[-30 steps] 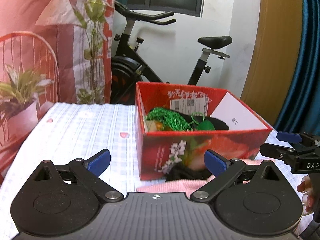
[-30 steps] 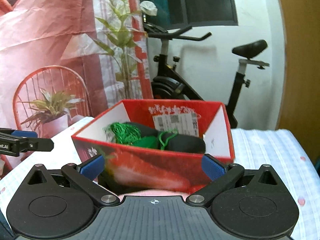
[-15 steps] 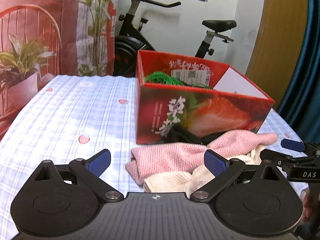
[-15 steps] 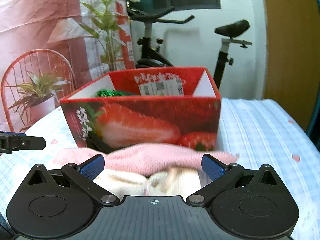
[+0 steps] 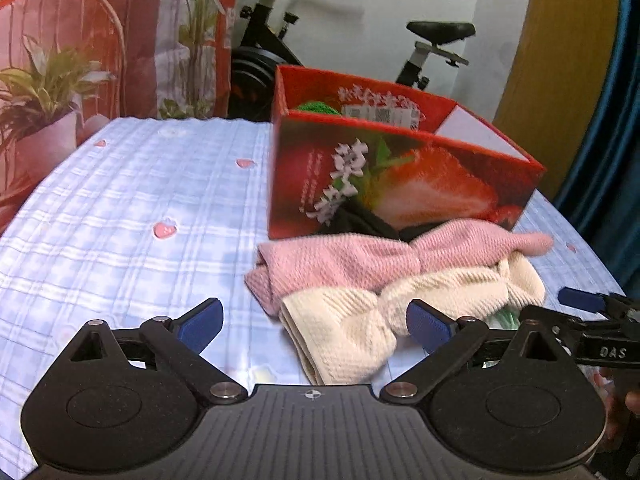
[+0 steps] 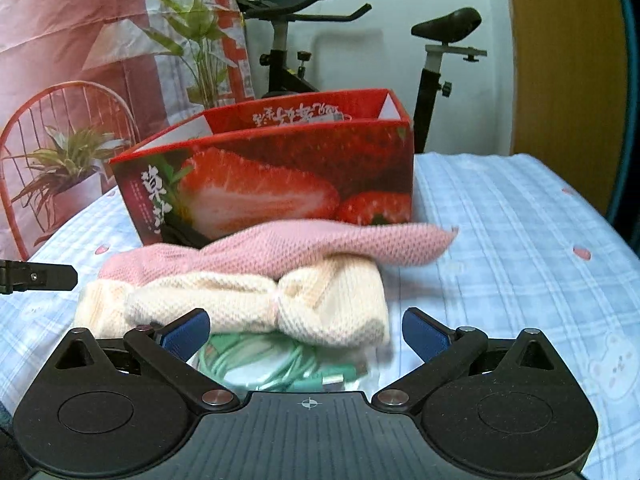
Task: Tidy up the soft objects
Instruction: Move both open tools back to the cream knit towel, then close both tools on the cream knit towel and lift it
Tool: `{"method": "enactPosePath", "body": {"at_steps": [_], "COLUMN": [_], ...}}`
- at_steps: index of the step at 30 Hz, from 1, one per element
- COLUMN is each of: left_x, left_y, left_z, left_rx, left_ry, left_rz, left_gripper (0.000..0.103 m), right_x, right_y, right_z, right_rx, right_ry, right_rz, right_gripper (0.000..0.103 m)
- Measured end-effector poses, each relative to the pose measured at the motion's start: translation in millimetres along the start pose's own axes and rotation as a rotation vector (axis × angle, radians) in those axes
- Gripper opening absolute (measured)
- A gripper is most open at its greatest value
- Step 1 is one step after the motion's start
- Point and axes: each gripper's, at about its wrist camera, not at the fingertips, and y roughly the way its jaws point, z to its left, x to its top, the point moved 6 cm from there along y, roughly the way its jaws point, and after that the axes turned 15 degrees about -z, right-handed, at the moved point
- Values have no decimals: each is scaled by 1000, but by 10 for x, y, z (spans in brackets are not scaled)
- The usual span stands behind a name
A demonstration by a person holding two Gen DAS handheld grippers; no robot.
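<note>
A pink knitted headband lies on a cream knitted headband on the blue checked cloth, in front of a red strawberry box. Black fabric sticks out between them and the box. Green netting shows inside the box. My left gripper is open just before the cream headband's left end. My right gripper is open before the cream headband and pink headband. A bagged green cable lies between its fingers.
The table's blue checked cloth spreads to the left. An exercise bike stands behind the table. Potted plants and a pink curtain stand at the left. A wooden door and blue curtain are at the right.
Both grippers have drawn back and dropped lower from the box. The headbands and green cable, hidden before, have come into view in front of the box. Both grippers stay open.
</note>
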Motion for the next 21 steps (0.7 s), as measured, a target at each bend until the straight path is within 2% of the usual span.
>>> {"method": "enactPosePath", "body": {"at_steps": [2,6,9,11,16,18,20,21], "left_x": [-18,-30,-62,-93,-193,-222,-240,-240], "left_y": [16,48,151,228,428,485,504,491], "left_z": [-37,-58,-12,20,68,44,12,-2], "left_rx": [-17,-36,-17,-5,-8,-25,-55,-72], "left_ry": [6,-2,-16,-35,-92,-89,-97,-100], "left_rz": [7,6,20,34,72,85,92,86], "left_gripper": [94,92,91,89,87,78,61,55], "right_x": [-22,-2,45,93,125,104,75,65], "right_y": [15,22,65,124,381,465,511,519], "right_z": [6,51,8,-57,-184,-219,-236,-241], "right_rx": [7,17,3,-9,-41,-44,-40,-36], "right_ry": [4,-18,-21,-1,33,52,66,72], "right_rz": [11,5,2,3,34,47,53,53], "right_gripper": [94,91,89,83,76,74,71,69]}}
